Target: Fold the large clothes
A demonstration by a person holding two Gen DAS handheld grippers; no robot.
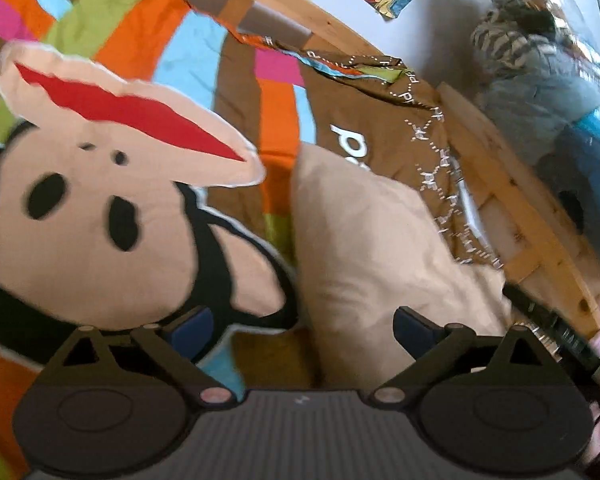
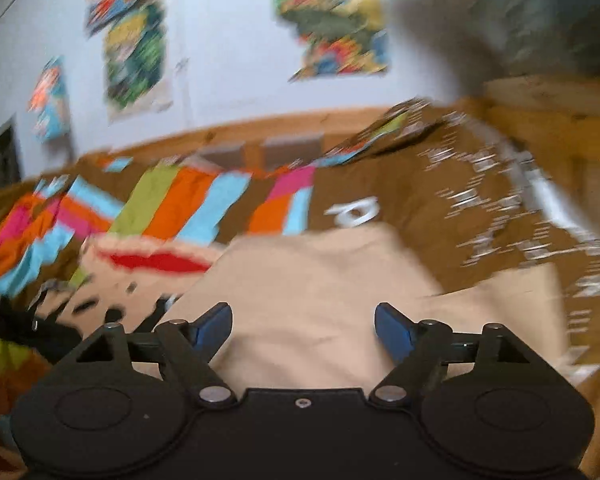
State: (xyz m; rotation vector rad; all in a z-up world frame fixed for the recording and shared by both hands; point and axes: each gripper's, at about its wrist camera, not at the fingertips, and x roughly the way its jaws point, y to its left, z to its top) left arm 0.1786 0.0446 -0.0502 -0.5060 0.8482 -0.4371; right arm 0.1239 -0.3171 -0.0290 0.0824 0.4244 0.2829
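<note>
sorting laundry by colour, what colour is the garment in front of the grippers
Plain beige garment, no print visible; clearest in the left wrist view.

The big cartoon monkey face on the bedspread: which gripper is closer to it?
Left. The left gripper hangs beside the cartoon monkey face; the right gripper is over the folded beige cloth, farther off.

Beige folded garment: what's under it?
The beige folded garment lies on a colourful striped bedspread with a cartoon monkey face, overlapping its brown printed section. Whatever sits directly beneath the garment is covered.
</note>
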